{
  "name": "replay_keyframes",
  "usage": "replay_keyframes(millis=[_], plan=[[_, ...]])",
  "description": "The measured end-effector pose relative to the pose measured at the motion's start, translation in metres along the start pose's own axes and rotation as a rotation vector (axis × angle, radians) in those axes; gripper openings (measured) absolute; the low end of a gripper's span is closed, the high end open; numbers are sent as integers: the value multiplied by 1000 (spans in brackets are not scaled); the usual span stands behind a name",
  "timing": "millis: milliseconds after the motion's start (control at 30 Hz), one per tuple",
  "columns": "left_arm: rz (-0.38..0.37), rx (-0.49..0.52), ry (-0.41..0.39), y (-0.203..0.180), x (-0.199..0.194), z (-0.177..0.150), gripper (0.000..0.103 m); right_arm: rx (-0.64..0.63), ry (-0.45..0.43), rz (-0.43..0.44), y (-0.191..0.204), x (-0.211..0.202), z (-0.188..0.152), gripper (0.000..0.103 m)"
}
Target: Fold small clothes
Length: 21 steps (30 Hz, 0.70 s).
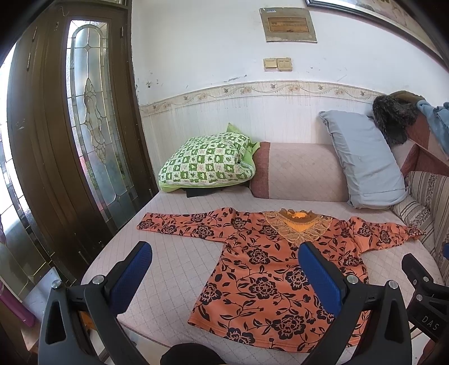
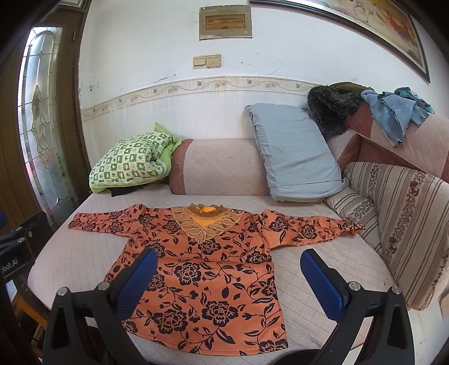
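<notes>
Orange floral blouse (image 2: pixel 202 275) flat on sofa seat (image 2: pixel 303 269), frame centre; soft, light, limp. Left claw (image 1: pixel 224 269), right claw (image 2: pixel 228 273) wide open, empty. Best grasp: sleeve cuffs.

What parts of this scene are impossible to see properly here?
- Shirt hem corners: both views, covered by the open tools' arms.
- Dark item under the green pillow: mostly hidden, unidentifiable.
- Wall plaque text: too small.
- Painting: cut by the frame edge.
</notes>
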<state>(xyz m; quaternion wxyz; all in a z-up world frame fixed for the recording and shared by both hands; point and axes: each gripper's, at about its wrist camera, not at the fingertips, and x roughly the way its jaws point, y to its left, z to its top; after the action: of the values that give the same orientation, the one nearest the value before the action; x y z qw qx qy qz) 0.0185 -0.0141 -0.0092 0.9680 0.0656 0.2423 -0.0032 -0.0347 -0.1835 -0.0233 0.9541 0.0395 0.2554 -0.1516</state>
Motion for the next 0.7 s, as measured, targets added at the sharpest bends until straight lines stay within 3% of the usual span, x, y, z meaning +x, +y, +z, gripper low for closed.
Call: replay_keyframes(millis=[700], plan=[[-6, -13, 15, 6, 1, -2, 103, 0, 14, 6, 1, 2, 0, 103]])
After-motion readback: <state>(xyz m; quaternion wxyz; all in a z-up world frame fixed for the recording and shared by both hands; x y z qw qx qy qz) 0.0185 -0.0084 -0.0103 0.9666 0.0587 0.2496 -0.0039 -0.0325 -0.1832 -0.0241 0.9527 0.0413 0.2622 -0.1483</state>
